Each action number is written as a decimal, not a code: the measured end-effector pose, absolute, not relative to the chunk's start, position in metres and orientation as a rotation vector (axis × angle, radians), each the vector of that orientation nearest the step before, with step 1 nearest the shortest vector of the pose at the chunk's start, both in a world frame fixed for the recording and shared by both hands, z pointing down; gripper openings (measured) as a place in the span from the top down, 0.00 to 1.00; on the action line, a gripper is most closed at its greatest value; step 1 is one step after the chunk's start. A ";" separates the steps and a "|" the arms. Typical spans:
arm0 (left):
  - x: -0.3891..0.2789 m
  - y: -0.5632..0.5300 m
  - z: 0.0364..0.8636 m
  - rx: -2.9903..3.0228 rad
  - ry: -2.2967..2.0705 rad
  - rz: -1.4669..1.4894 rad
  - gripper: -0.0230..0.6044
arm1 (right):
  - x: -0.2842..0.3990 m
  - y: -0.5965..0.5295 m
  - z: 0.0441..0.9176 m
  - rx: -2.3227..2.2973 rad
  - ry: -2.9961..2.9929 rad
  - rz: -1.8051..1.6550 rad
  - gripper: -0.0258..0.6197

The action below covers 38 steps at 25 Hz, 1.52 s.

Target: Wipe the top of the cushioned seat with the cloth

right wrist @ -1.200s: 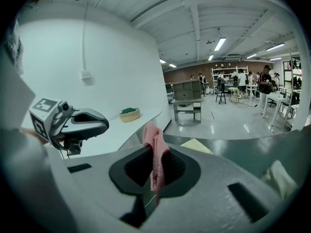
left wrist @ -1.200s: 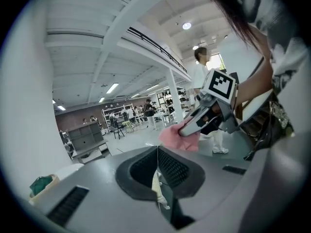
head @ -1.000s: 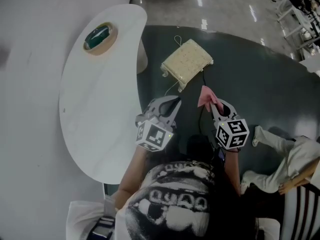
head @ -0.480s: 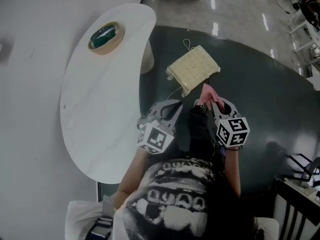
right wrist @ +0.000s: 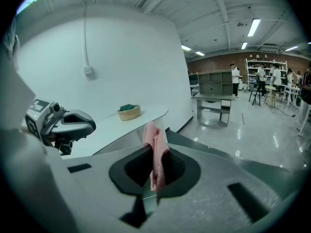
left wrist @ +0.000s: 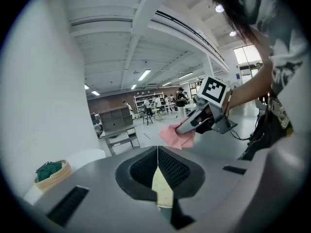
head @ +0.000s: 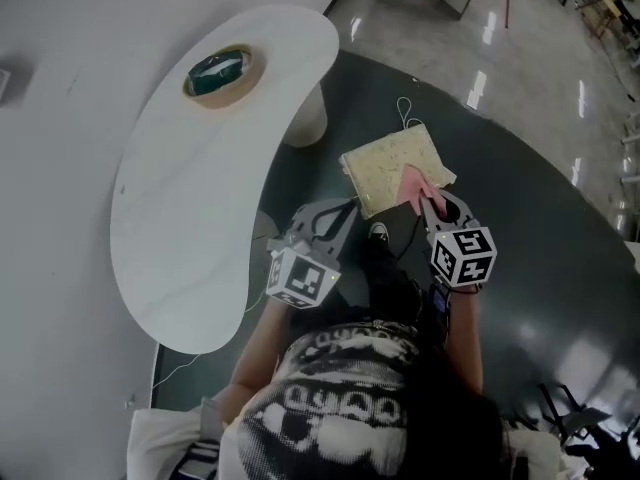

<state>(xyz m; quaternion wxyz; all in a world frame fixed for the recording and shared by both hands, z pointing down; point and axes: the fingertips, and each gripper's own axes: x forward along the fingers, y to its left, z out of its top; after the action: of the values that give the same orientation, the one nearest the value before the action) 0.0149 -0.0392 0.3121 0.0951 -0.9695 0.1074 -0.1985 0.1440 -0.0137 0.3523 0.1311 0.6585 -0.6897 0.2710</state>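
Note:
The cushioned seat, a cream square pad, lies on the dark round floor mat. My right gripper is shut on a pink cloth that overlaps the cushion's near right corner; whether they touch I cannot tell. In the right gripper view the pink cloth hangs pinched between the jaws. My left gripper hovers just left of the cushion's near edge, shut and holding nothing. From the left gripper view, the right gripper and the cloth show ahead, beyond the left gripper.
A white kidney-shaped table stands to the left, with a small basket holding something green at its far end. A thin cord trails from the cushion. Glossy floor surrounds the mat. People and shelves stand far off.
Both grippers have come closer to the cushion. The right gripper carried the cloth forward until it overlaps the cushion's near corner. The person's leg at right has left the view.

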 end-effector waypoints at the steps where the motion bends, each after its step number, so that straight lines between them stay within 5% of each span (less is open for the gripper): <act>1: 0.023 -0.046 0.314 -2.875 0.348 -0.595 0.95 | 0.153 -0.022 0.356 1.888 -2.017 0.790 0.94; 22: 0.067 -0.120 0.367 -2.865 0.692 -0.800 0.95 | 0.180 -0.128 0.480 1.368 -2.162 0.886 0.94; 38: 0.050 -0.170 0.488 -2.855 0.740 -0.880 0.95 | 0.158 -0.185 0.657 1.189 -2.052 1.017 0.94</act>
<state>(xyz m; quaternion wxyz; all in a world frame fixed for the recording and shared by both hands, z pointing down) 0.0496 -0.1700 0.4876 0.0319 -0.9271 0.2404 -0.2858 0.1579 -0.1853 0.6575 0.2768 0.4428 -0.7641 0.3787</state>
